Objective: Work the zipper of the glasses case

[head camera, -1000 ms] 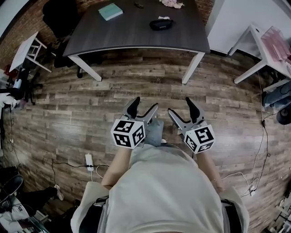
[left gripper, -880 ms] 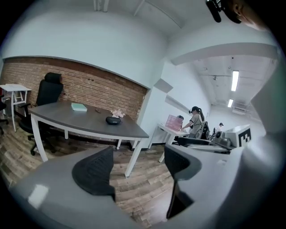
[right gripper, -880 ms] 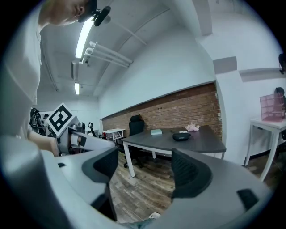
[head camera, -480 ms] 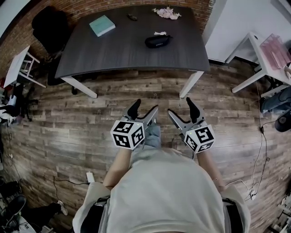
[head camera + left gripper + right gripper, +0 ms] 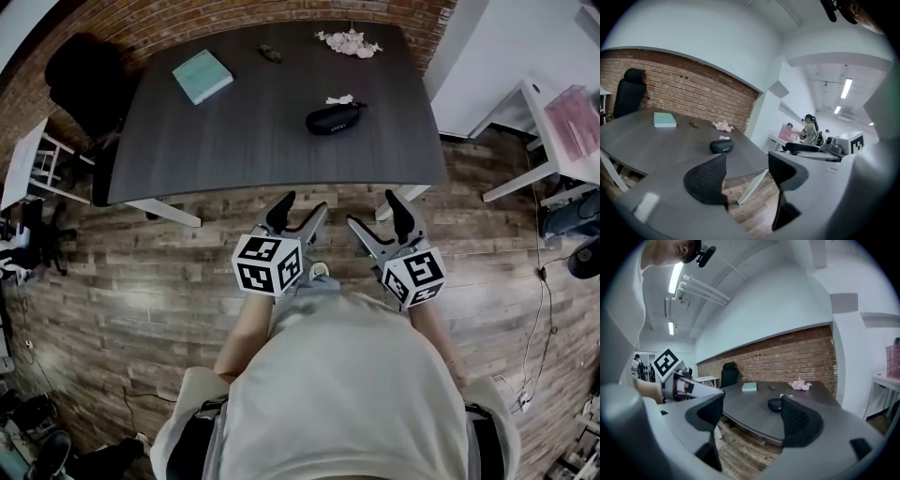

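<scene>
While both grippers hover in front of the person (image 5: 347, 394), just short of the near edge of the worktop (image 5: 234, 141), neither has hold of anything. The left gripper (image 5: 300, 208) has its fingers (image 5: 708, 180) apart with nothing between them, and they have just been closing in somewhat. The right gripper (image 5: 375, 214) has its fingers (image 5: 801, 420) spread wide and empty, having just opened a little further. The black glasses case (image 5: 333, 118) lies on the worktop right of centre, well apart from both grippers; cannot tell the zipper's state. A white scrap (image 5: 337, 98) sits just beyond the case. A teal book (image 5: 202, 76), a small dark item (image 5: 270, 53) and a pink bunch (image 5: 349, 41) lie farther back, near the brick wall (image 5: 187, 19).
</scene>
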